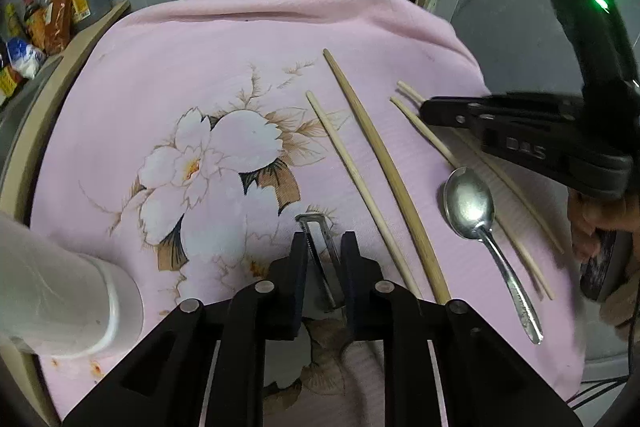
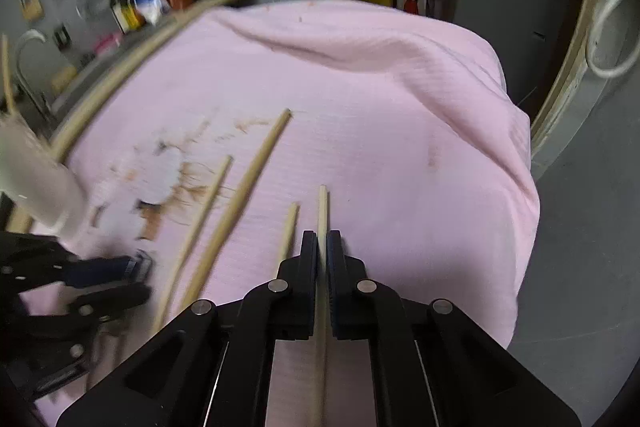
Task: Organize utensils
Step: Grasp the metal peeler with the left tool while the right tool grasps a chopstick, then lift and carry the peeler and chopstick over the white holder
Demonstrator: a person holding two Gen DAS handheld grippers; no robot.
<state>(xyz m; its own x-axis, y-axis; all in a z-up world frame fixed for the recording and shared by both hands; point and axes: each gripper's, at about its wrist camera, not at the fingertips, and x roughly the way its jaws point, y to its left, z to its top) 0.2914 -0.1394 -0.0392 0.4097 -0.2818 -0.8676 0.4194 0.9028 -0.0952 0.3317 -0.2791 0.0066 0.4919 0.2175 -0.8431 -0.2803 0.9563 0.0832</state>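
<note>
Pink flowered cloth (image 1: 168, 75) covers the table, where sorting looks barely begun: a white cup (image 1: 68, 291) waits at the left edge while four chopsticks and a spoon (image 1: 472, 205) lie loose. Right gripper (image 2: 322, 239) is clamped on the outermost chopstick (image 2: 322, 203); left gripper (image 1: 323, 243) pinches a metal peeler (image 1: 320, 247).

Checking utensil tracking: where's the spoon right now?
Left wrist view, right side: the spoon lies bowl-up on the pink cloth, between the thick chopstick and the thin pair under the right tool.
</note>
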